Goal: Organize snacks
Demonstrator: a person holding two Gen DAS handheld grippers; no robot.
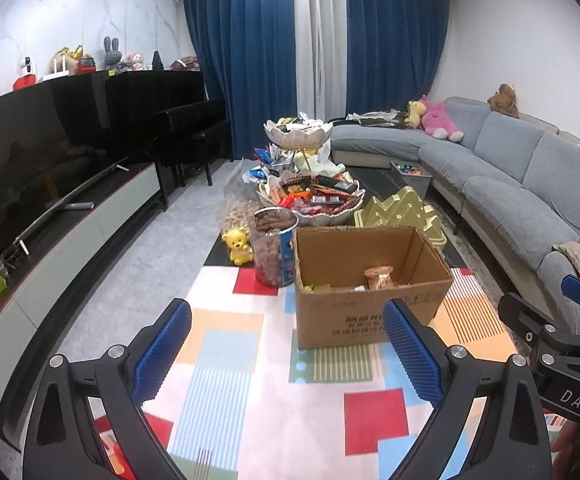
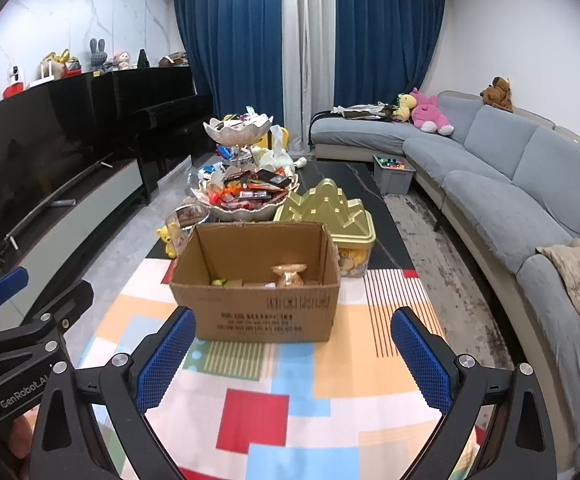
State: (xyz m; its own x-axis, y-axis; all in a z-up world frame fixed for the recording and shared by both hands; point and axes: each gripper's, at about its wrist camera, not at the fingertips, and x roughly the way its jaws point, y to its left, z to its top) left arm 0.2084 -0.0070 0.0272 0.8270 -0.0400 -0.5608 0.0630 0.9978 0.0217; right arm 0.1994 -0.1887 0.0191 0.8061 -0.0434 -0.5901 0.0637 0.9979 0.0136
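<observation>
Nearest to me, both grippers hang over the colourful patchwork table cover point(image 2: 273, 412), side by side and level, aimed forward down the table. On my left gripper point(image 1: 287, 354) the two blue pads are spread wide with nothing between them; my right gripper point(image 2: 293, 356) is likewise spread and empty. Just ahead stands one open cardboard box point(image 2: 257, 308), its long axis across my view, printed side toward me, holding one orange snack packet point(image 1: 380, 278) upright plus a few small wrappers I cannot identify. Left of the box I see one clear jar of brown snacks point(image 1: 273, 248) and one yellow bear figure point(image 1: 237, 245); right of it, one gold-lidded container point(image 2: 328, 216). Behind them rises one tiered dish stand point(image 2: 245, 192), two bowls heaped with wrapped snacks.
</observation>
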